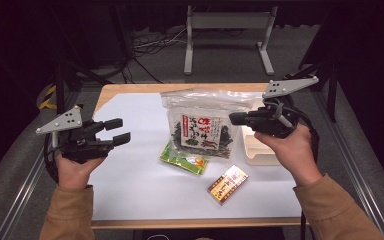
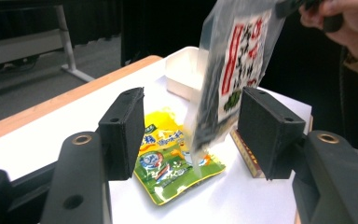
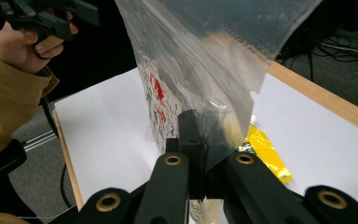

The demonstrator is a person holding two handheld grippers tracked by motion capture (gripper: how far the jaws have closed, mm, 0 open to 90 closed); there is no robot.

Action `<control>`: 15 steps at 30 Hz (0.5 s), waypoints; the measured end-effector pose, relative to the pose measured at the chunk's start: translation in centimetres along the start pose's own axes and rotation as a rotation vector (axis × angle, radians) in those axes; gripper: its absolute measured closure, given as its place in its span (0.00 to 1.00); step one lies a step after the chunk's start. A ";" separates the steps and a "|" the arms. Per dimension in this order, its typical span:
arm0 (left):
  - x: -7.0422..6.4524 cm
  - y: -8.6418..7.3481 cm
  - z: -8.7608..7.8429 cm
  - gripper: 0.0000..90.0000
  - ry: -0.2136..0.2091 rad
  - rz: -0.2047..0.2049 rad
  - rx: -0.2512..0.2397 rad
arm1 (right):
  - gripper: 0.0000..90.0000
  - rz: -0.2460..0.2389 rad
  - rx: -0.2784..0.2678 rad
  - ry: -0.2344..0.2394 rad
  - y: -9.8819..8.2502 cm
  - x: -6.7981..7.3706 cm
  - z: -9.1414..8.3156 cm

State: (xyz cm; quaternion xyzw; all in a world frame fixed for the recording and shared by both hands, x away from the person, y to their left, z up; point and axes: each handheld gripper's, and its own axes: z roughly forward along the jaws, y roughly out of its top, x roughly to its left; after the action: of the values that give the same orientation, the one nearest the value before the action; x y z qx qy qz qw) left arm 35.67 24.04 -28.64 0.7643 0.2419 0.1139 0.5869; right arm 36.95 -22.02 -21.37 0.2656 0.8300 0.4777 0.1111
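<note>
Lifting underway: right gripper [image 1: 236,118] pinches the seaweed bag [image 1: 203,122] aloft; left gripper [image 1: 117,131], jaws spread, likely must take its other edge.

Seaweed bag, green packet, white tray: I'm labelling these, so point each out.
seaweed bag [image 1: 203,131], high view, printed front label.
green packet [image 2: 172,163], left gripper view, its printed middle.
white tray [image 1: 258,153], high view, near wall.
</note>
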 end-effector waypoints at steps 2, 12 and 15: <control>0.1 -0.1 0.2 0.45 0.008 -0.003 0.011 | 0.99 0.004 0.002 -0.019 0.2 -0.4 -0.5; 0.7 -0.8 1.0 0.42 0.040 -0.017 0.059 | 0.99 0.020 0.002 -0.097 1.1 -2.0 -2.6; 0.9 -1.0 1.1 0.42 0.047 -0.027 0.068 | 0.99 0.027 0.000 -0.114 1.2 -2.4 -3.1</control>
State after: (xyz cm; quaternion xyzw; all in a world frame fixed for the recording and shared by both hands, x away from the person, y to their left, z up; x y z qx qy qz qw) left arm 36.69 23.74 -29.96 0.7774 0.2696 0.1159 0.5563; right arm 37.98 -25.14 -18.91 0.3035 0.8186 0.4634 0.1517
